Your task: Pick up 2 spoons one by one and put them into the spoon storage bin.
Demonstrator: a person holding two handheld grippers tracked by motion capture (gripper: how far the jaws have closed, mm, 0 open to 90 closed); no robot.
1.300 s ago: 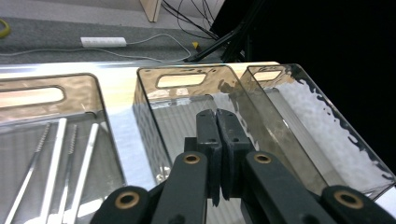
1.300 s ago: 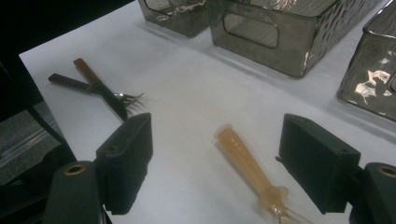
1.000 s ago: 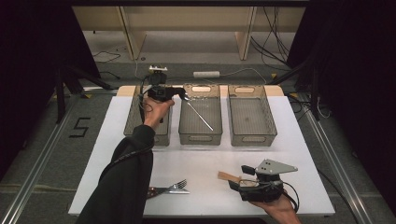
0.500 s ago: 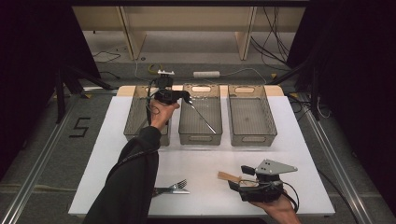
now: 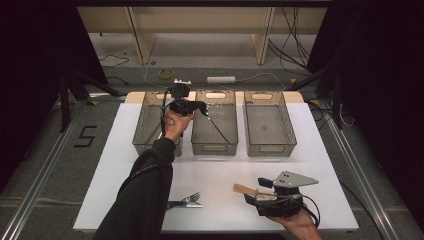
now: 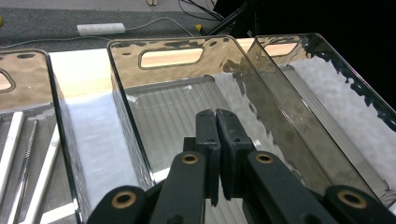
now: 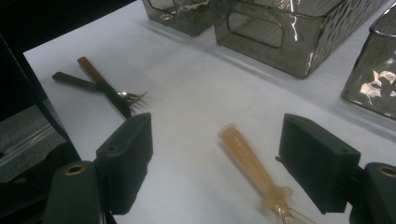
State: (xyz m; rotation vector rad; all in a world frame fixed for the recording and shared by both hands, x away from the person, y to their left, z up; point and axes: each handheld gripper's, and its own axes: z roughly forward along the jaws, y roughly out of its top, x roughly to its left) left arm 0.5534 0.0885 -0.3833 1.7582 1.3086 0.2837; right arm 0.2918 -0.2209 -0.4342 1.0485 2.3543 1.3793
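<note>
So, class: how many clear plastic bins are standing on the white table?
3, side by side along the table's far edge: the left bin beside the person's raised left hand, the middle bin and the right bin. None looks hidden.

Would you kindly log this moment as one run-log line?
left gripper: shut, empty, over middle bin | right gripper: open, straddling wooden-handled utensil | forks: on table

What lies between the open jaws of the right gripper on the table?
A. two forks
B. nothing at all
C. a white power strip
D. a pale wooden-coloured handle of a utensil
D: in the right gripper view, the pale handle lies on the white table between the right gripper jaws, which stand wide apart; the forks lie farther off.
</note>
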